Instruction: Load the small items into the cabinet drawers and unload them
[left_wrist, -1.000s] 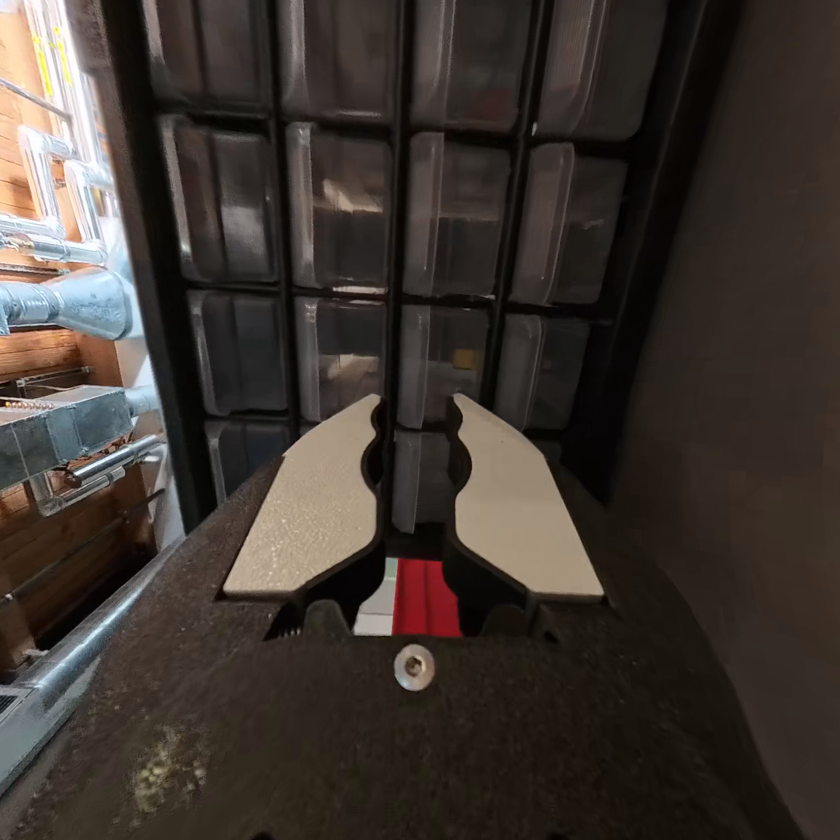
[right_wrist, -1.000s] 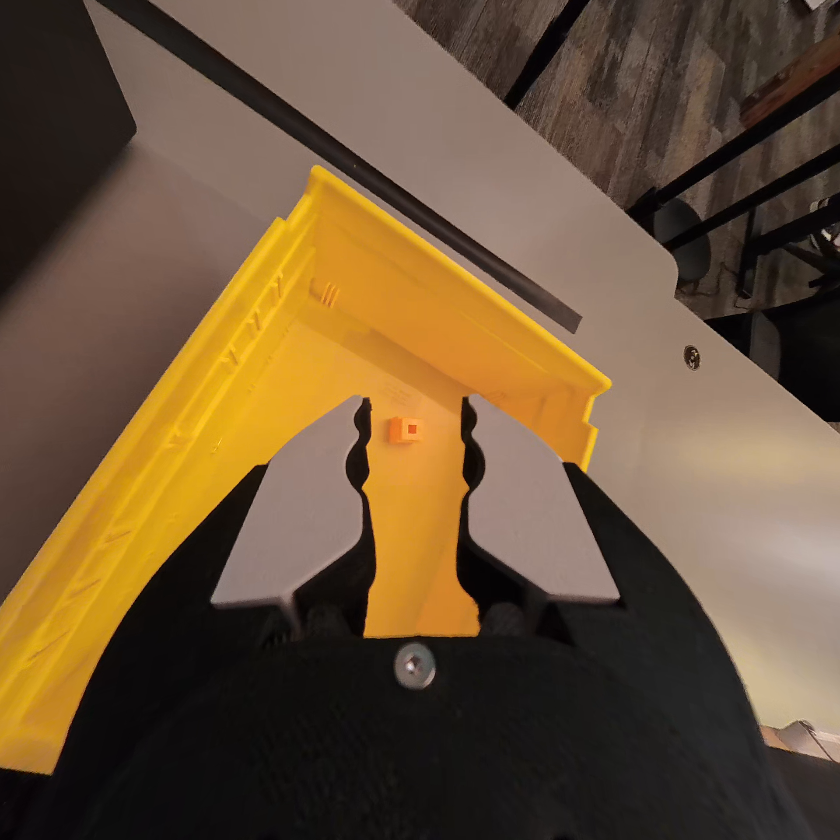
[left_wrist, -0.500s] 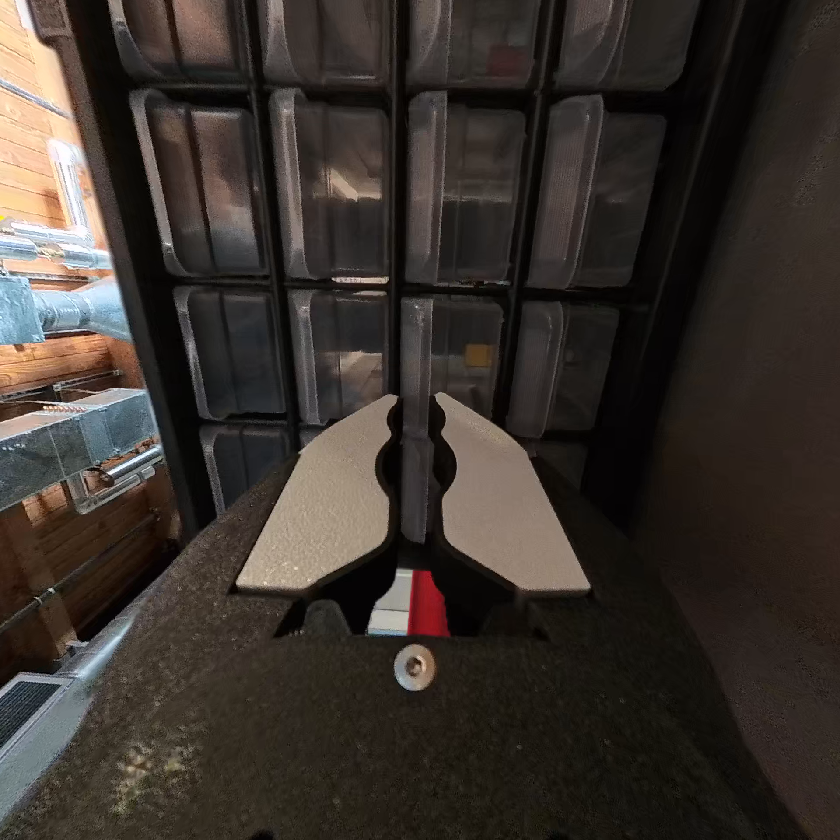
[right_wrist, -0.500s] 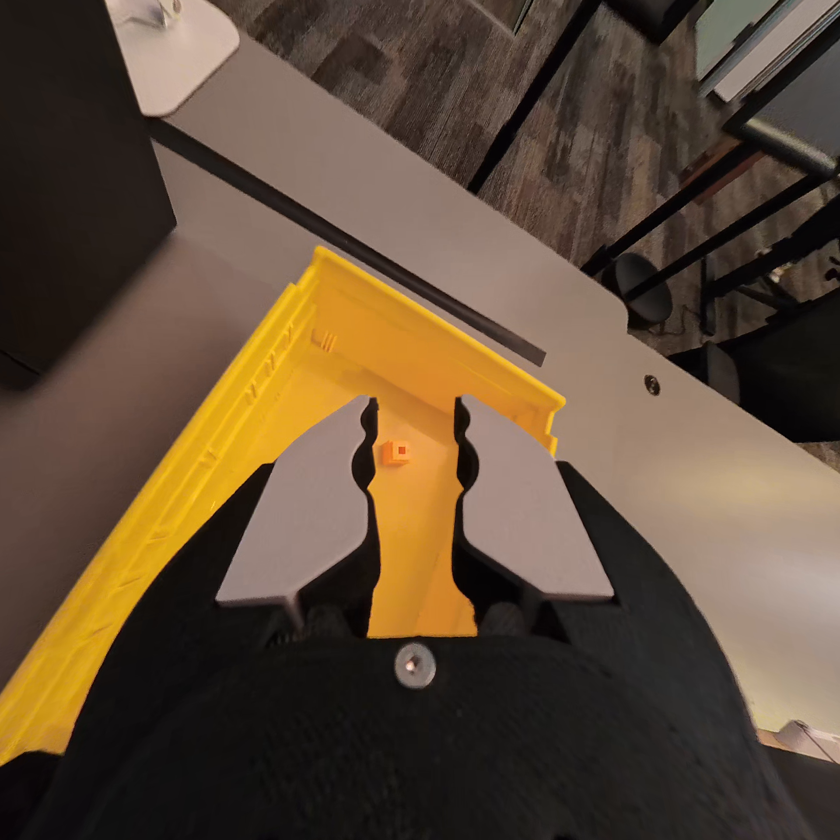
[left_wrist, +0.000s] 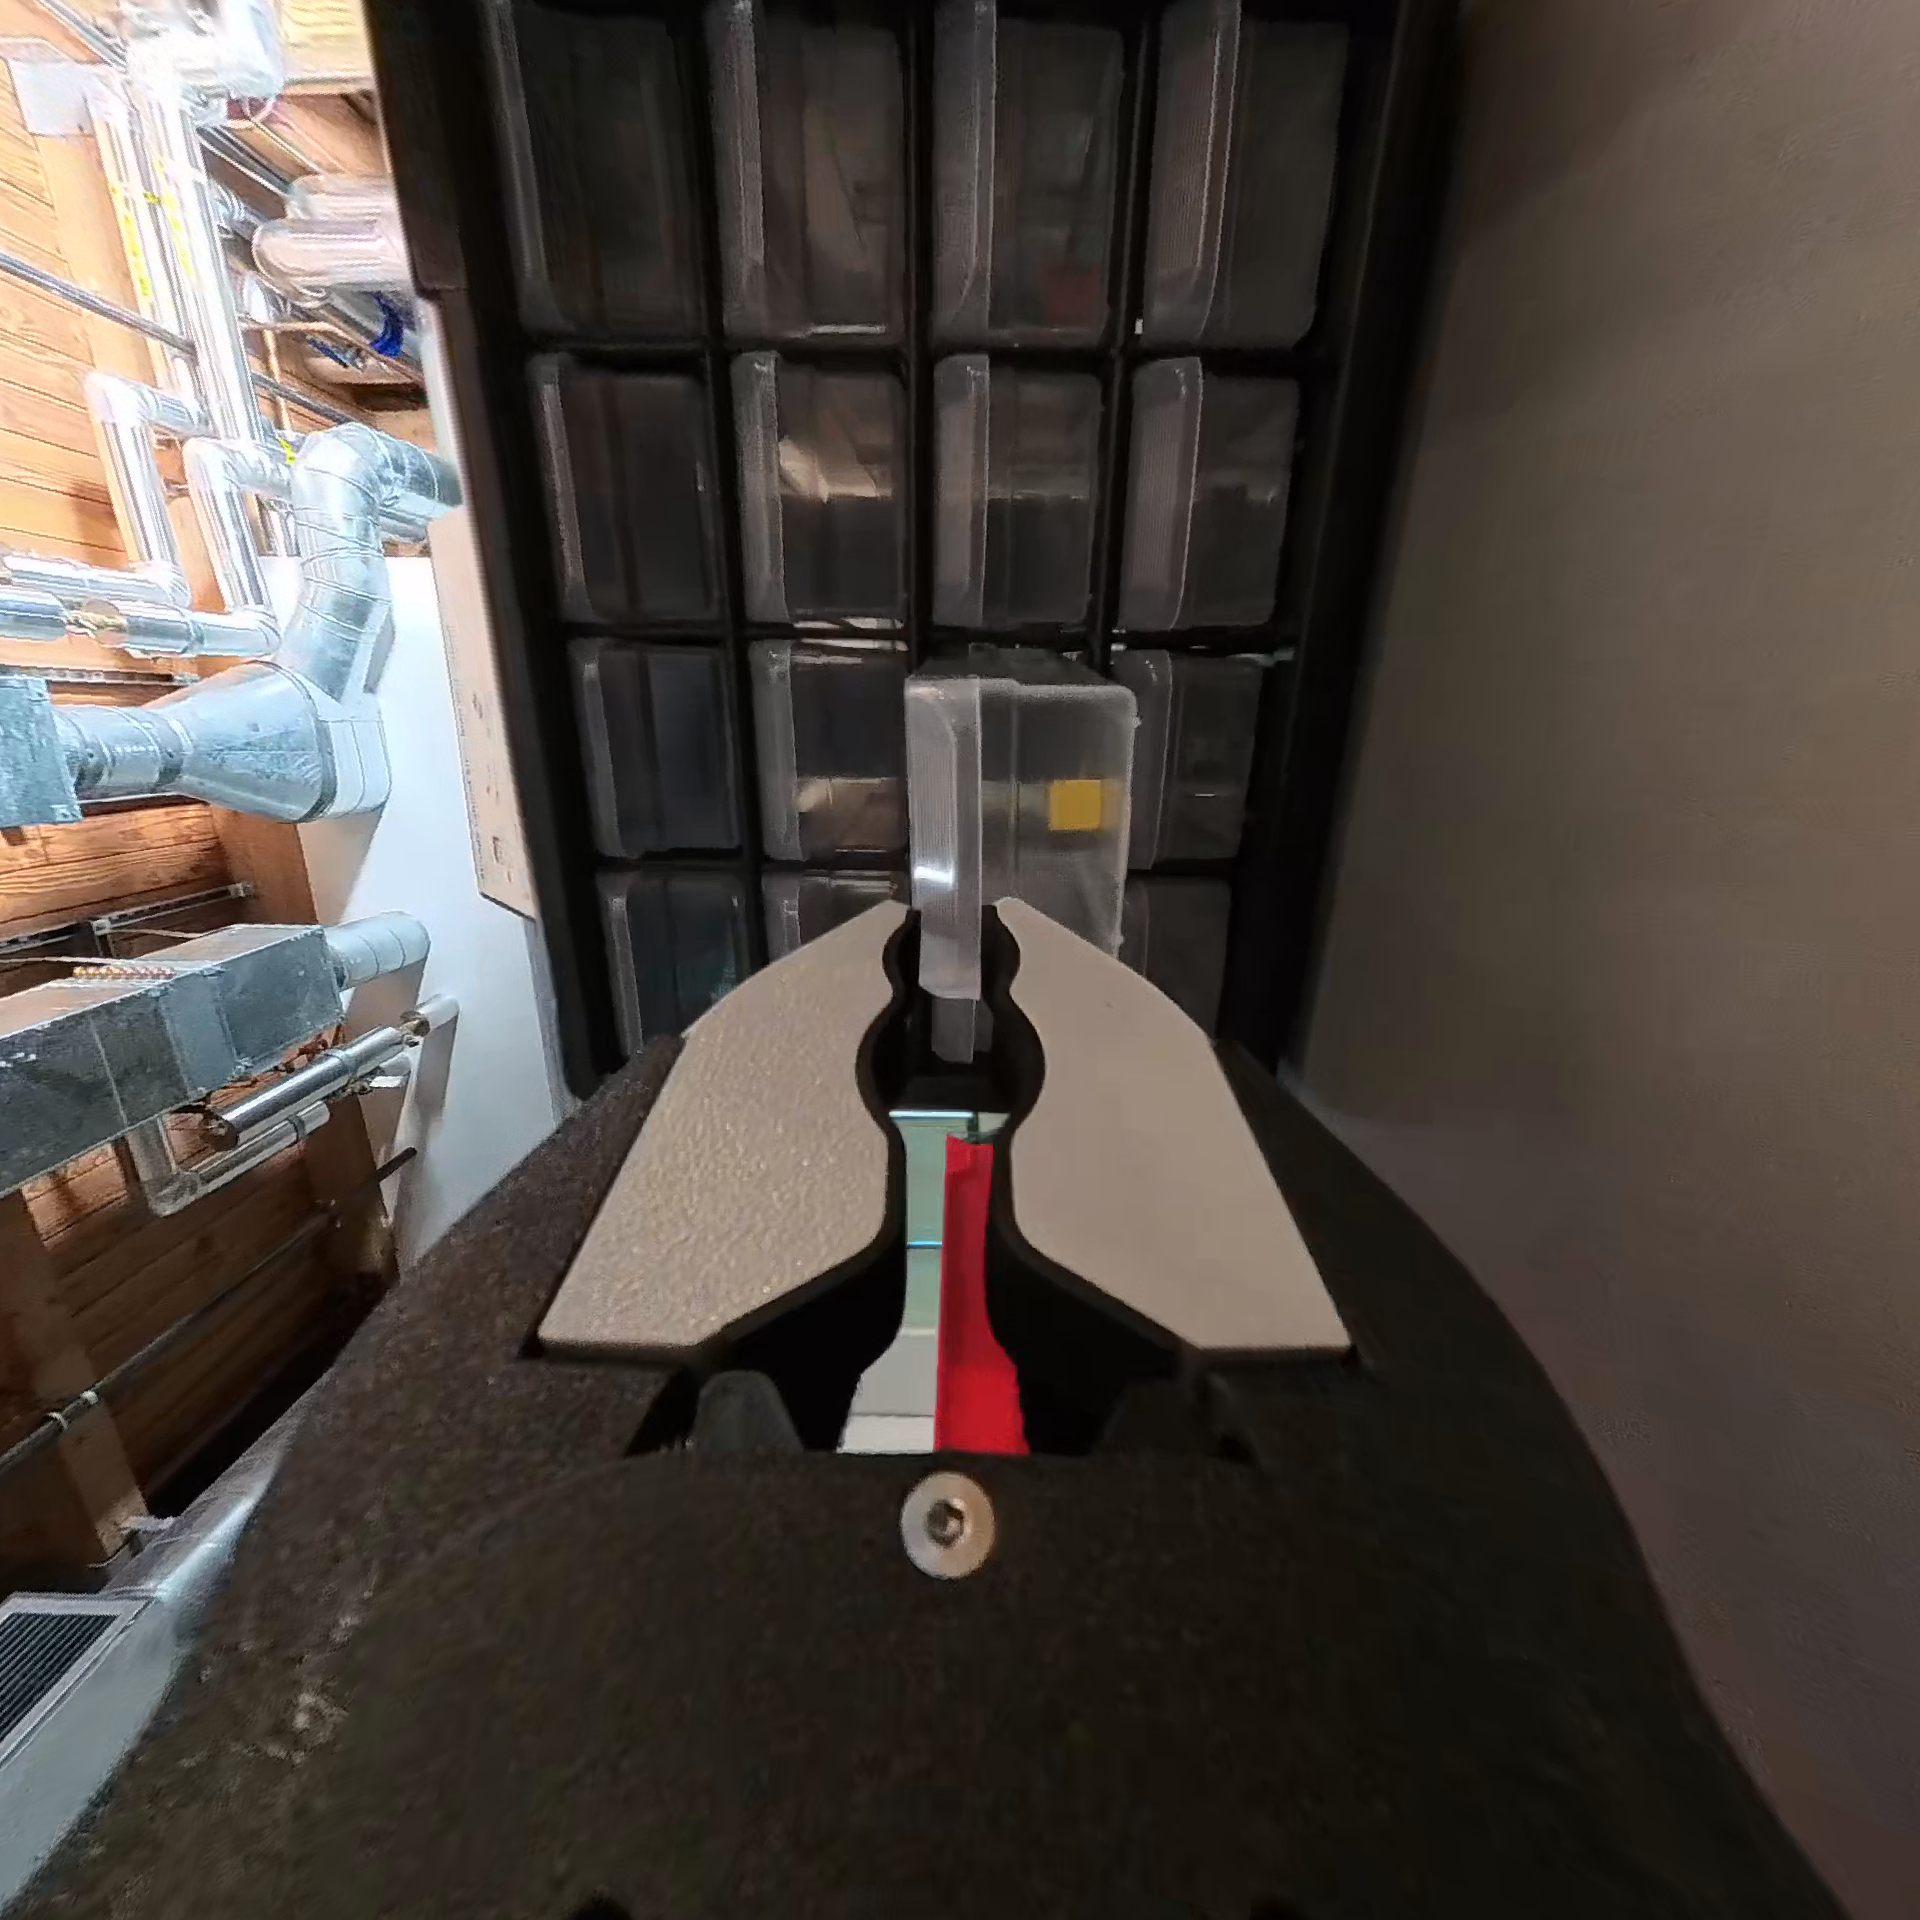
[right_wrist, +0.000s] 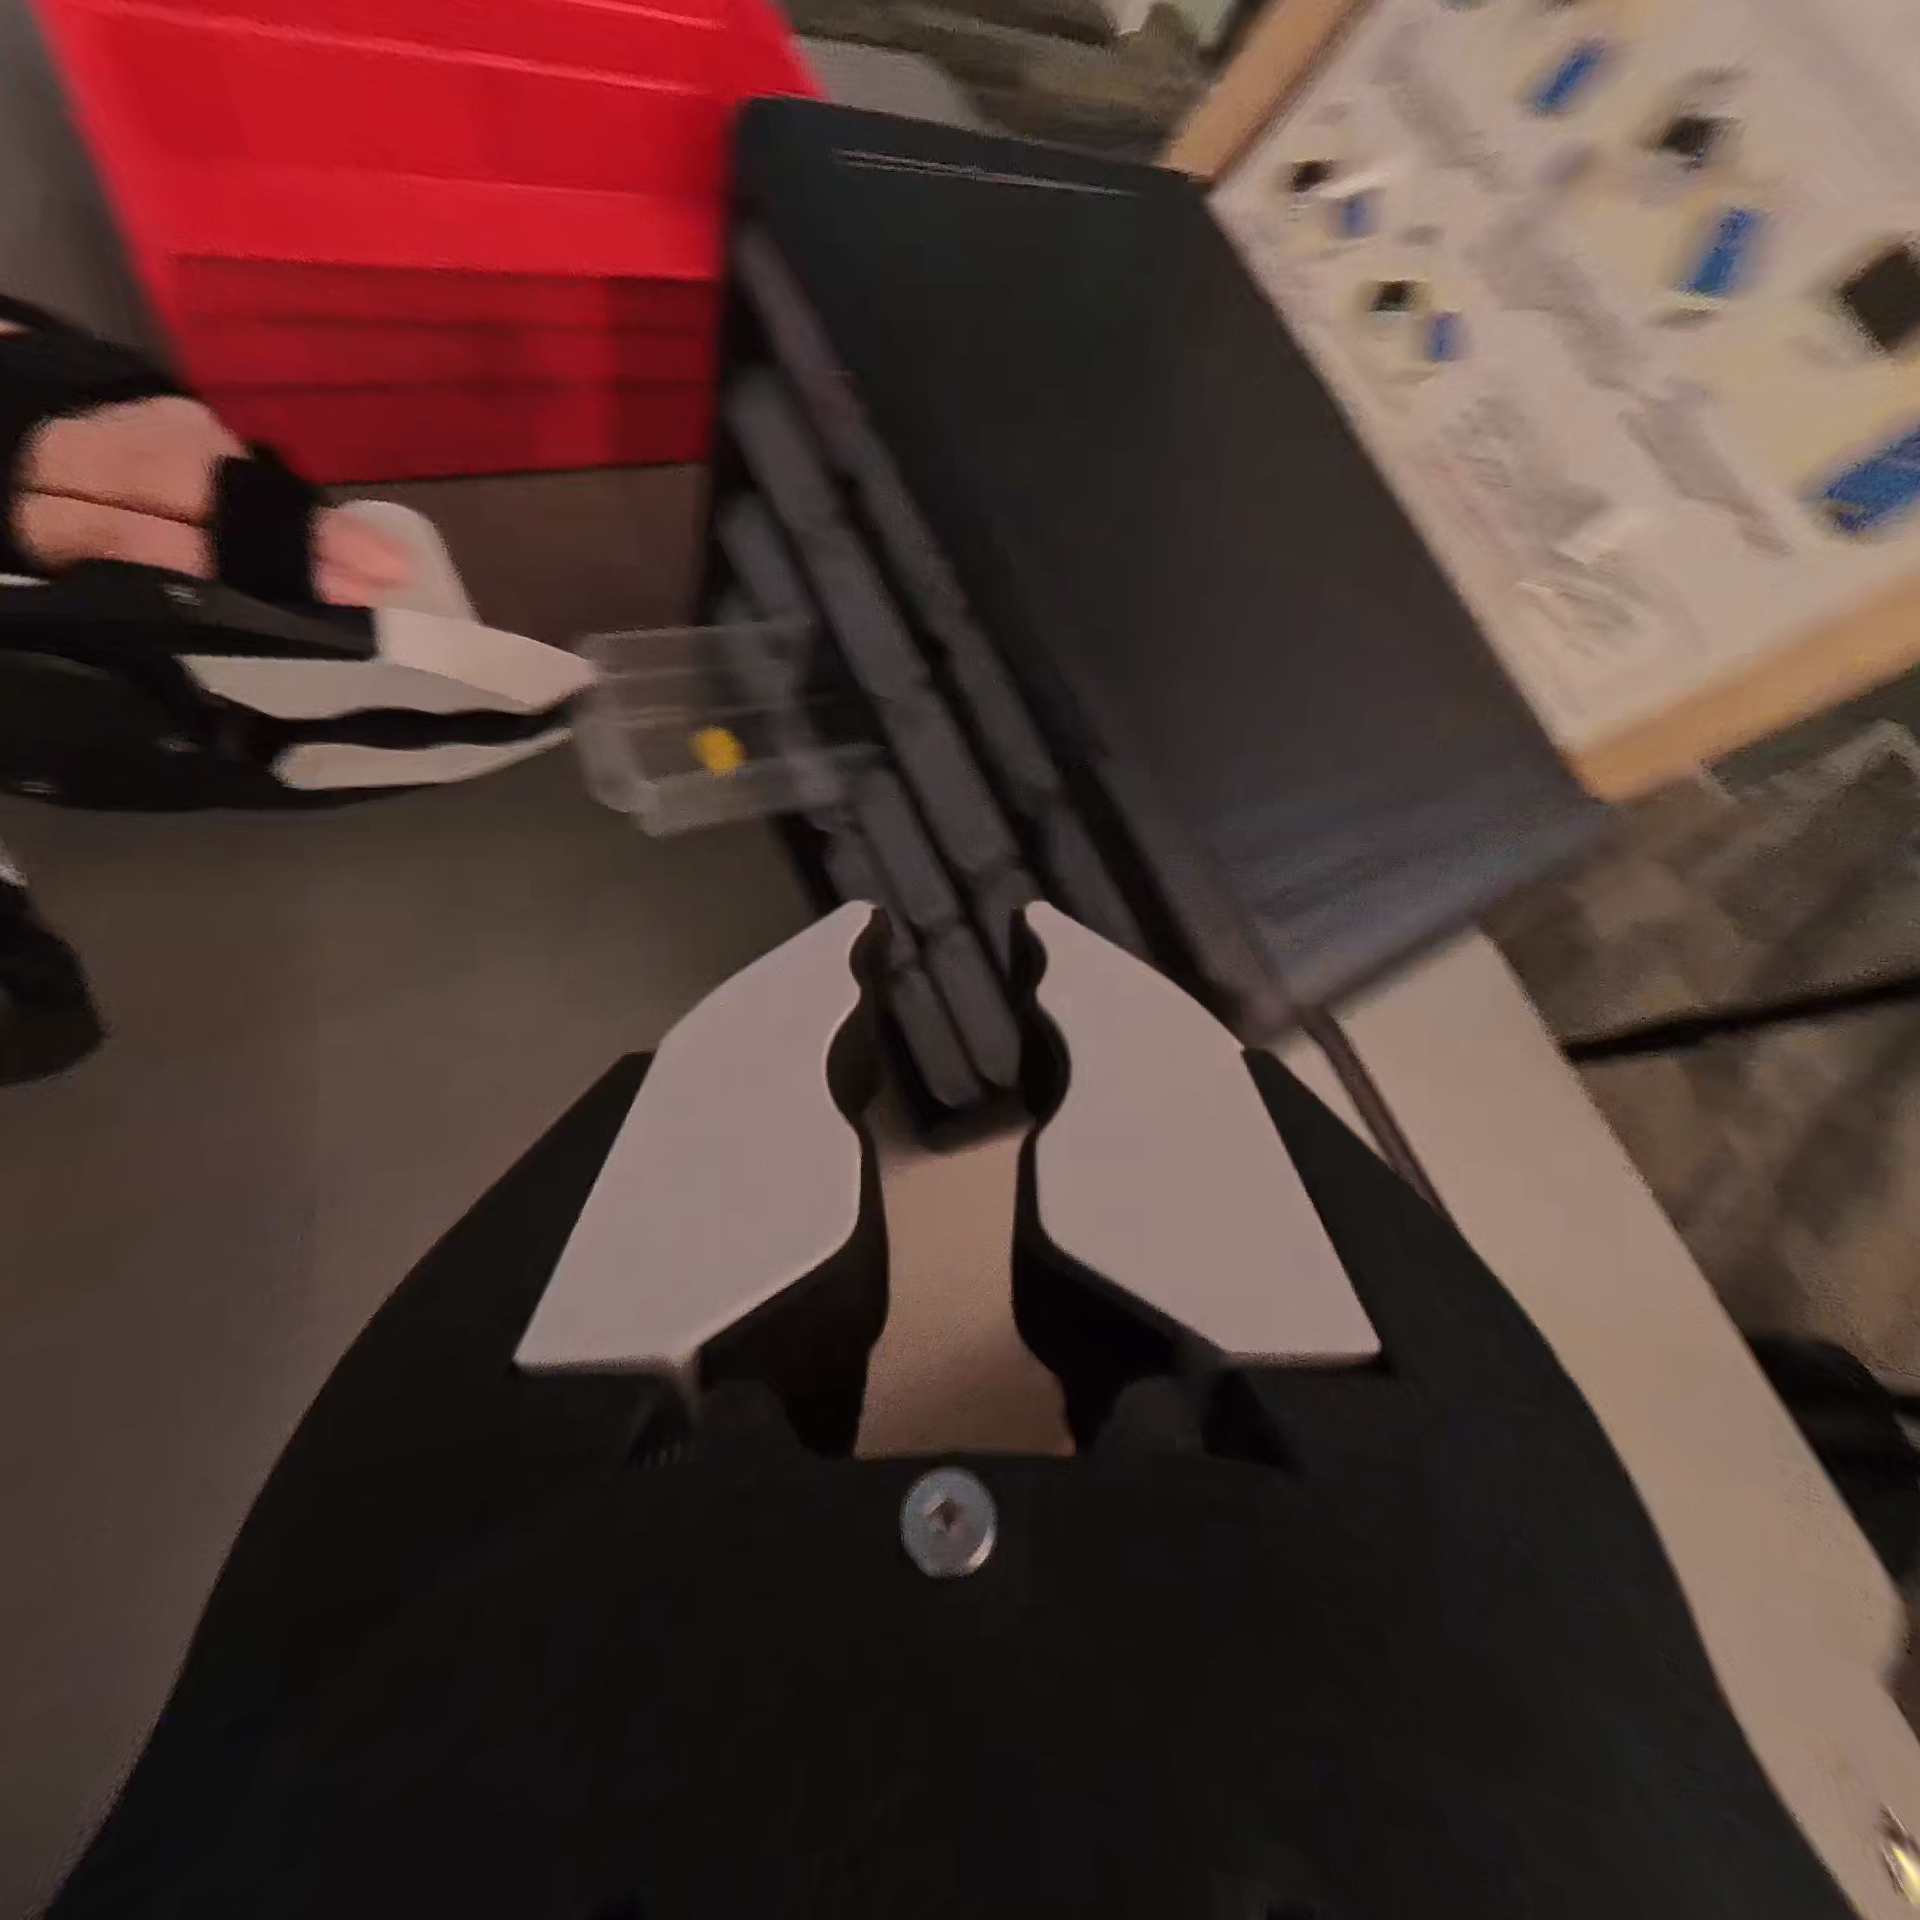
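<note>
Pinching the thin handle tab of the clear plastic drawer (left_wrist: 1013, 800) with the left hand-held gripper (left_wrist: 948, 920), likely light and slippery; right hand-held gripper (right_wrist: 948, 920) hanging apart, empty.

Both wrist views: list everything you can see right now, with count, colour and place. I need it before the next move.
Drawer cabinet: one, black frame, standing on the table.
Shut drawers: a grid, clear smoky plastic, filling the cabinet front.
Pulled-out drawer: one, clear, sticking out of the cabinet.
Small item: one, yellow, inside the pulled-out drawer.
Bin: one, red, behind the cabinet in the right wrist view.
Table: one, grey.
Pipes and ducts: several, silver, left background.
Board: one, white with wooden edge, right background.
Left gripper: shut on the drawer's handle.
Hand: one, in a black glove, holding the left gripper.
Right gripper: open, empty.
</note>
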